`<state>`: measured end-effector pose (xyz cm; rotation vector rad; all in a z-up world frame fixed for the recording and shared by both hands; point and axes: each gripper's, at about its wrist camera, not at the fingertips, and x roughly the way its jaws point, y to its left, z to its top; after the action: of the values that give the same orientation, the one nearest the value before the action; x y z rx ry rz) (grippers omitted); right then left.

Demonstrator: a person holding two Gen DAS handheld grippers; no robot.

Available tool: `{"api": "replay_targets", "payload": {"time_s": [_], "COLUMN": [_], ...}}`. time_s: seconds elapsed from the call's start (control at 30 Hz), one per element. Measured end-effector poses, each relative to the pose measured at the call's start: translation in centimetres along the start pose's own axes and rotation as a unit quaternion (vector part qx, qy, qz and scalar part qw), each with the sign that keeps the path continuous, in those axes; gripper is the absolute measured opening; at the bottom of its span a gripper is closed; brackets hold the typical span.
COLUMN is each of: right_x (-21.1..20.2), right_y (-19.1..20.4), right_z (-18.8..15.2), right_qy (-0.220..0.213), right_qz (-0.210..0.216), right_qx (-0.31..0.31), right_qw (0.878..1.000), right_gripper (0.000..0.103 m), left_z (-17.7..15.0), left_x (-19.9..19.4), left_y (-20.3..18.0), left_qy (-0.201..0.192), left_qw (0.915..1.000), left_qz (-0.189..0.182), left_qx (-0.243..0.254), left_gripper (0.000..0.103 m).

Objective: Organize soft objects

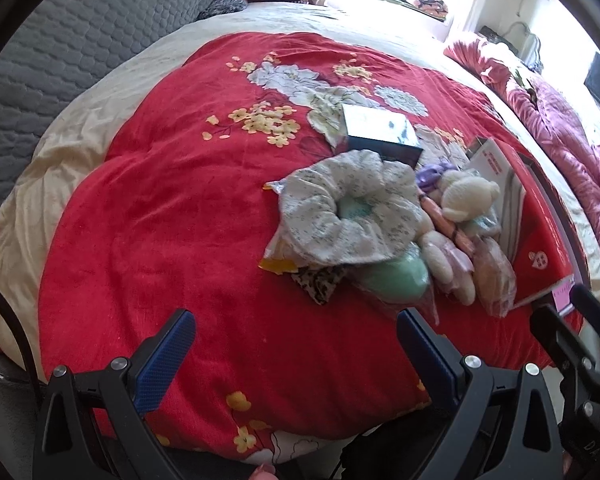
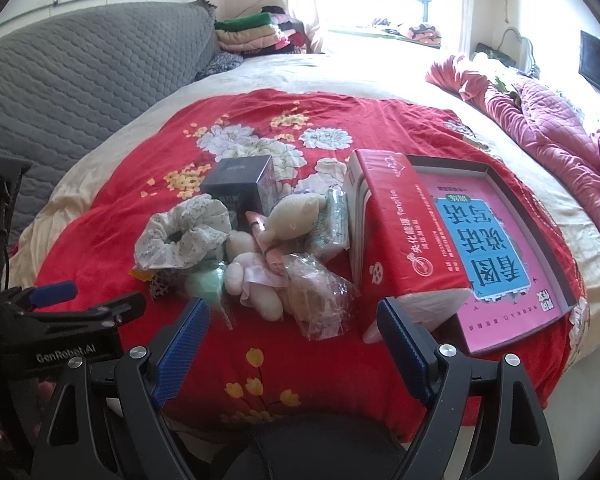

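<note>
Your surface: a bed (image 2: 380,76) with a cream sheet, a red floral blanket (image 2: 120,232) spread over it. On the blanket, a heap at centre right: scrunchie (image 2: 182,236) on the left, dark box (image 2: 238,186) behind it, plush toy (image 2: 292,210), tissue pack (image 2: 334,226), green pouch (image 1: 396,278), plastic bag (image 2: 320,300) nearest you. Right of the heap: red tissue box (image 2: 400,236), touching a tray (image 2: 496,170) that holds a pink book (image 2: 496,248). Far right: crumpled pink quilt (image 2: 548,136). Far left: folded clothes (image 2: 252,34).

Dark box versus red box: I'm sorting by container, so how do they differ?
The dark box is small, cube-like and shut; the red box is far larger and long. The dark box stands behind the pile, the red box to its right, beside the pink tray. Both rest on the red blanket.
</note>
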<state>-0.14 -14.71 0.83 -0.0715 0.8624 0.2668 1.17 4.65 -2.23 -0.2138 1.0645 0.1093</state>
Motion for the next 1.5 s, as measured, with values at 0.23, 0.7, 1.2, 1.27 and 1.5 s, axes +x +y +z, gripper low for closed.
{"api": "replay_targets", "payload": {"time_s": [0.23, 0.7, 1.2, 1.27, 1.5], "right_x": [1.2, 3.0, 8.4, 8.6, 7.3], "right_y": [-0.9, -1.1, 0.6, 0.3, -0.7], "right_z": [0.3, 0.8, 1.4, 1.5, 1.8], "right_qy": [0.015, 0.042, 0.115, 0.114, 0.089], "right_qz": [-0.002, -0.008, -0.061, -0.062, -0.041], "right_qx": [0.006, -0.018, -0.124, -0.117, -0.087], "right_qw": [1.0, 0.999, 0.984, 0.985, 0.991], "right_gripper": [0.086, 0.086, 0.05, 0.045, 0.041], "left_z": [2.1, 7.4, 7.4, 7.4, 7.6], "left_x": [1.9, 6.1, 6.9, 7.1, 7.3], "left_y": [2.3, 2.2, 2.8, 2.5, 2.1], "left_qy": [0.009, 0.026, 0.032, 0.037, 0.043], "left_qw": [0.9992, 0.999, 0.994, 0.9934, 0.9911], "left_qz": [-0.025, -0.035, -0.104, -0.109, -0.126], "left_qx": [-0.03, -0.009, -0.006, -0.005, 0.001], "left_gripper": [0.101, 0.077, 0.059, 0.056, 0.029]}}
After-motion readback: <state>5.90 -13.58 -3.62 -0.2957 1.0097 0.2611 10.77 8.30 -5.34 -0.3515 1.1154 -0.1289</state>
